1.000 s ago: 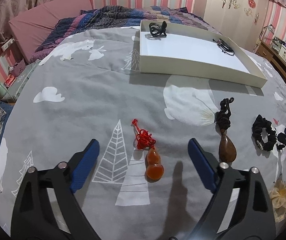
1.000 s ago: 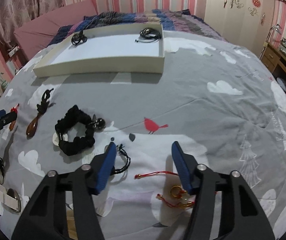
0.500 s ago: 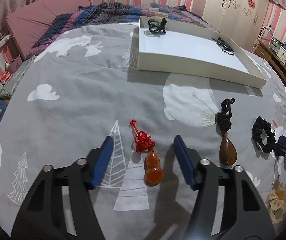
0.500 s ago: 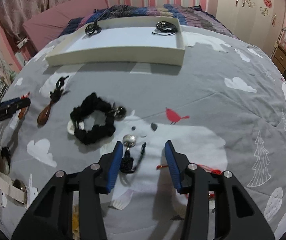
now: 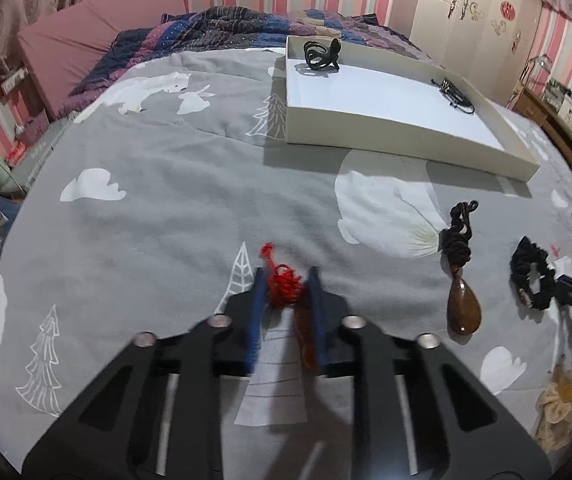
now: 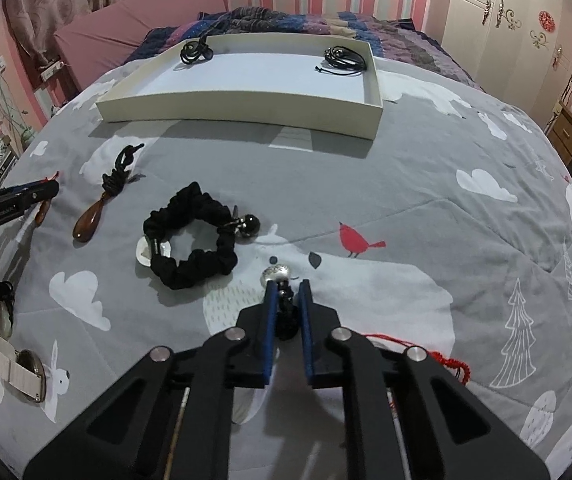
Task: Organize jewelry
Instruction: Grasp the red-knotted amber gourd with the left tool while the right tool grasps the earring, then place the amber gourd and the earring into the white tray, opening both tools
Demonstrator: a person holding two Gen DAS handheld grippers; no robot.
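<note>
A grey bedspread (image 5: 190, 184) with white animal prints covers a bed in a pink-striped room; a white tray (image 5: 405, 136) sits toward its far side. Nearer than the tray, the left gripper (image 5: 286, 292) has just closed on a red-corded gourd pendant (image 5: 284, 290). The right gripper (image 6: 287, 300) has just closed on a black-corded silver charm (image 6: 276, 274).

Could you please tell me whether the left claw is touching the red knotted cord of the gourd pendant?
Touching. In the left wrist view the left claw has just been closing, and its blue pads press both sides of the red knotted cord.

We see the left tongs (image 5: 284, 284) blurred, hiding most of the amber gourd pendant (image 5: 303, 340). The right tongs (image 6: 286, 296) cover part of the red cord (image 6: 451, 362).
</note>
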